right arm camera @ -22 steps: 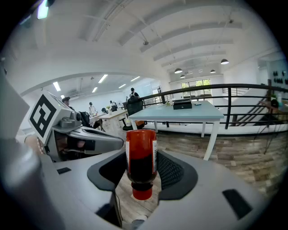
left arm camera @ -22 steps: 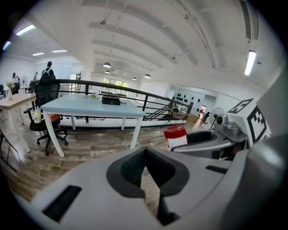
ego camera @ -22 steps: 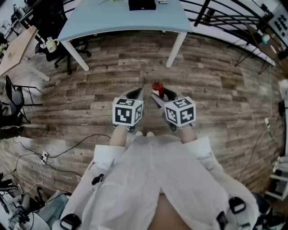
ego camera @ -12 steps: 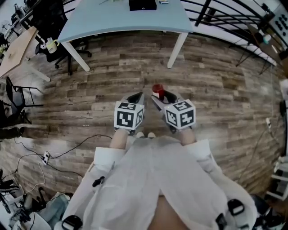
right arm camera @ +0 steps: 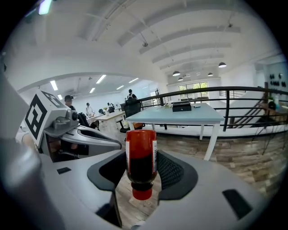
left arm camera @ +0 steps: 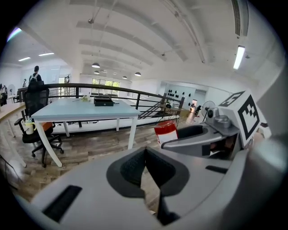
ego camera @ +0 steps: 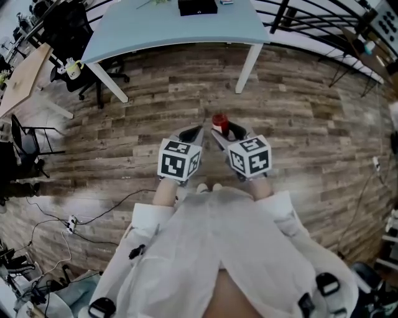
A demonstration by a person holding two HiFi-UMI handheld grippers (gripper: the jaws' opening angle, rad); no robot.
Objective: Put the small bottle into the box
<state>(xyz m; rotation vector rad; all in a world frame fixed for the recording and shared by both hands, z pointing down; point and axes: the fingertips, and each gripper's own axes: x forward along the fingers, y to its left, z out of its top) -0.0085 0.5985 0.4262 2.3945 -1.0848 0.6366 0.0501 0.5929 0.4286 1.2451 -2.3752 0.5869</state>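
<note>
A small red bottle (ego camera: pixel 219 122) with a white label hangs above the wooden floor, clamped in my right gripper (ego camera: pixel 222 131). In the right gripper view the bottle (right arm camera: pixel 141 161) sits between both pads with its red cap toward the camera. Just to its left, my left gripper (ego camera: pixel 191 132) is held beside it with its jaws (left arm camera: pixel 145 152) meeting and nothing between them. The black box (ego camera: pixel 198 7) lies on the far side of the light blue table (ego camera: pixel 174 28), well ahead of both grippers. It also shows as a box (right arm camera: pixel 182 107) in the right gripper view.
A black railing (ego camera: pixel 311 18) runs behind the table. Office chairs (ego camera: pixel 68 31) and a wooden desk (ego camera: pixel 18 74) stand at the left, with a mug (ego camera: pixel 72 67) near them. Cables (ego camera: pixel 93 217) trail over the floor at the lower left.
Both grippers sit slightly lower in the head view and the table has shifted a little; the bottle stays in the right jaws and the left stays shut.
</note>
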